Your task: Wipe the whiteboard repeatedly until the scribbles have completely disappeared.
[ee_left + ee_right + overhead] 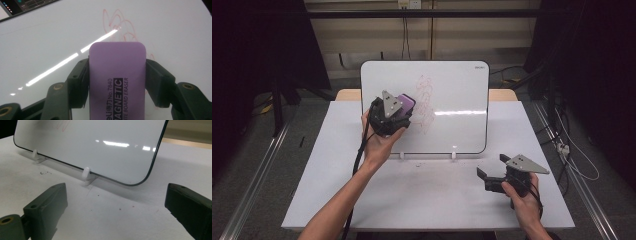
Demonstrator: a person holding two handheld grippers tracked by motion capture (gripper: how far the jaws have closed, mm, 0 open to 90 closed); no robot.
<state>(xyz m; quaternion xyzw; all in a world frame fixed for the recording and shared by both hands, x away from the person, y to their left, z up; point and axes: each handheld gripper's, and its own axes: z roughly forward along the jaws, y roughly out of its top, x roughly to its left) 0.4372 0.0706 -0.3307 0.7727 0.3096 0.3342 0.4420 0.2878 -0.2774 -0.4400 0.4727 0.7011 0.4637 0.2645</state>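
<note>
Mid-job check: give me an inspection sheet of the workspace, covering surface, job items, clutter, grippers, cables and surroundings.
Surface: white table, a few small dark specks and smudges near the board's feet.
Job's things: whiteboard propped upright on two white clips; red scribble on it; purple magnetic eraser beside the scribble.
Clutter: nothing seen.
Grippers: left hand-held gripper shut on the eraser, held up at the board; right hand-held gripper open, nothing between its jaws, low over the table's right front.
Cables: black cable trailing from the left hand-held gripper along the forearm; loose cables on the floor at right.
Surroundings: dark curtains on both sides, metal floor rails, wall outlet behind.
</note>
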